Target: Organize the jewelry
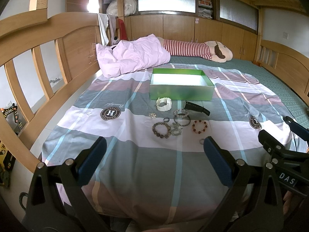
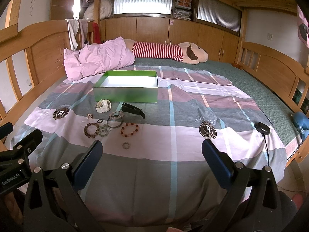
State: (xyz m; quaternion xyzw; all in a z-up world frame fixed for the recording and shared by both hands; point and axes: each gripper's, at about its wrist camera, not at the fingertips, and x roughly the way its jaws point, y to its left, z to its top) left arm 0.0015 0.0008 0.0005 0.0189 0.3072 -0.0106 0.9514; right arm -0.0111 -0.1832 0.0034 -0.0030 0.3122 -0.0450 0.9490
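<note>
An open green box point(image 1: 181, 91) point(image 2: 125, 93) with a white inside stands on the plaid sheet. In front of it lie a white watch point(image 1: 163, 104) point(image 2: 103, 106), a black watch point(image 1: 197, 108) point(image 2: 133, 109), a grey bead bracelet point(image 1: 161, 130) point(image 2: 91, 130), a red bead bracelet point(image 1: 199, 127) point(image 2: 129, 130), a dark bangle point(image 1: 182, 120) point(image 2: 114, 123), and small rings point(image 2: 126, 145). My left gripper point(image 1: 154, 154) is open and empty, short of the jewelry. My right gripper point(image 2: 152, 154) is open and empty, to the right of the pile.
A pink quilt point(image 1: 133, 55) and a striped plush toy point(image 1: 195, 50) lie behind the box. Wooden bed rails point(image 1: 44, 73) point(image 2: 270, 65) run along both sides. A black puck with a cable point(image 2: 262, 128) lies on the sheet at right.
</note>
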